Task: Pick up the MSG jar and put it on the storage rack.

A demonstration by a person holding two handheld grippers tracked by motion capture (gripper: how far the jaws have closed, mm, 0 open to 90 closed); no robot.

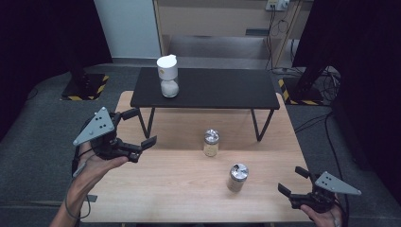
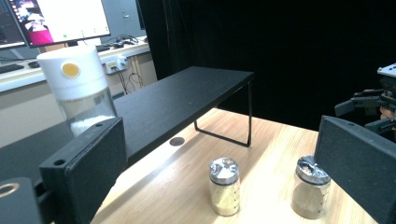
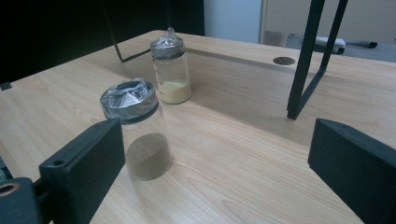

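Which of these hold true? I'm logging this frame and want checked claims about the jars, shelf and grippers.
1. The white-lidded jar stands on the black shelf. True.
2. The left gripper is shut on a jar. False: its jaws are open and hold nothing.
3. Two foil-capped jars stand on the wooden table. True.
4. The brown-powder jar lies on its side. False: it is upright.
5. The right gripper is open. True.

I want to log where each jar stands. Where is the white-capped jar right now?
In the high view the white-capped jar stands upright on the left part of the black shelf, at the table's far side, beyond the two foil-topped jars.
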